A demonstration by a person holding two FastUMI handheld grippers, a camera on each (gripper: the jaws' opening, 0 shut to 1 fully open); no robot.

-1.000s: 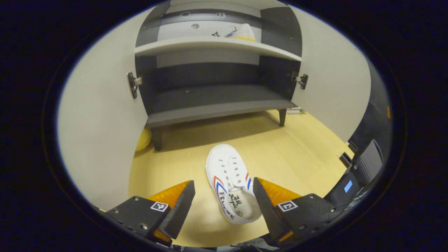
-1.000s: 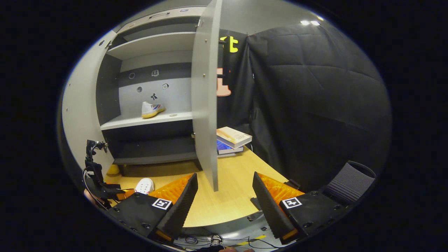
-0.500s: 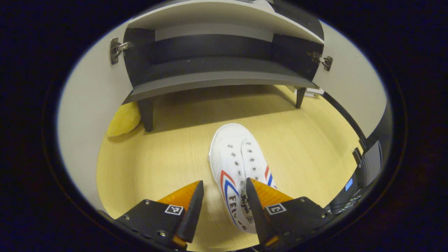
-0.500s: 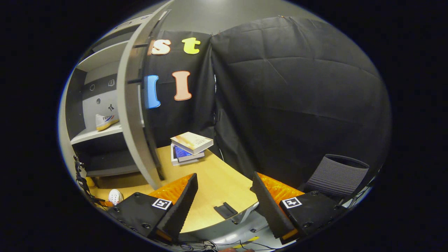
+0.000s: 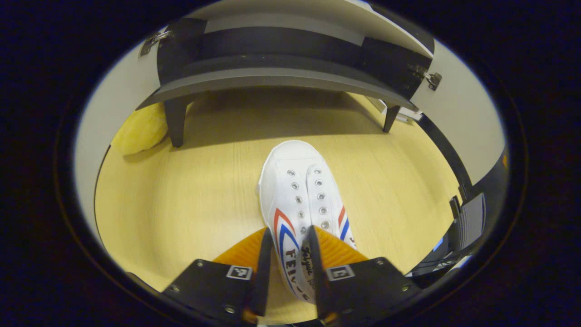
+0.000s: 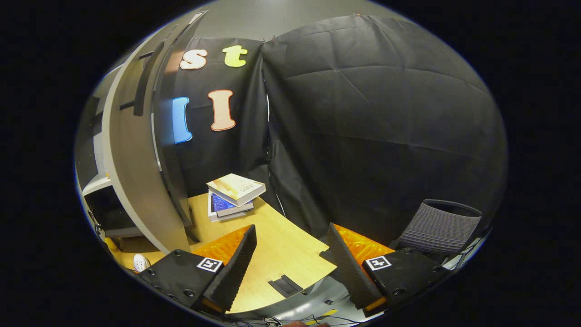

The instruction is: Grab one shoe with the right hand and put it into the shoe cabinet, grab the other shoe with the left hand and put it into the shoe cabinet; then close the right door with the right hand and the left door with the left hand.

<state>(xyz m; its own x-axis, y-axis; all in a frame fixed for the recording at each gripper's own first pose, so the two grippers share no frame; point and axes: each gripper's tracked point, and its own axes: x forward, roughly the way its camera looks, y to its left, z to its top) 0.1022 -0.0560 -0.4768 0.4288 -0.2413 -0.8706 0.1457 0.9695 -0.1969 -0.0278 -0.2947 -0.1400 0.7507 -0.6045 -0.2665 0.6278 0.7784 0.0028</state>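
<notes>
A: Where is the shoe (image 5: 299,200) right now?

B: On the yellow wooden table (image 5: 190,195), toe toward the shoe cabinet (image 5: 272,72), well short of its bottom shelf. The left claw (image 5: 287,268) has its two fingers closed in on one side wall at the heel end: one finger outside the shoe, the other down in the opening. Both look pressed against the canvas.

A: How will it handle?

B: My guess is light and soft. The canvas wall will fold a little under the pinch, and the rubber sole gives the stiffness. Held by one wall near the heel, the toe will probably droop, so a firm hold and a level carry seem wise.

A: And the cabinet?

B: Its doors stand open. The dark bottom shelf looks bare; what sits higher up I cannot tell from here. A yellow soft thing (image 5: 138,131) lies beside the cabinet's leg.

A: The other side?

B: The right claw (image 6: 290,263) hangs with its fingers wide apart, holding nothing, above the table edge. Beyond it, the open right door (image 6: 131,172) and a stack of books (image 6: 233,195) on the table.
</notes>
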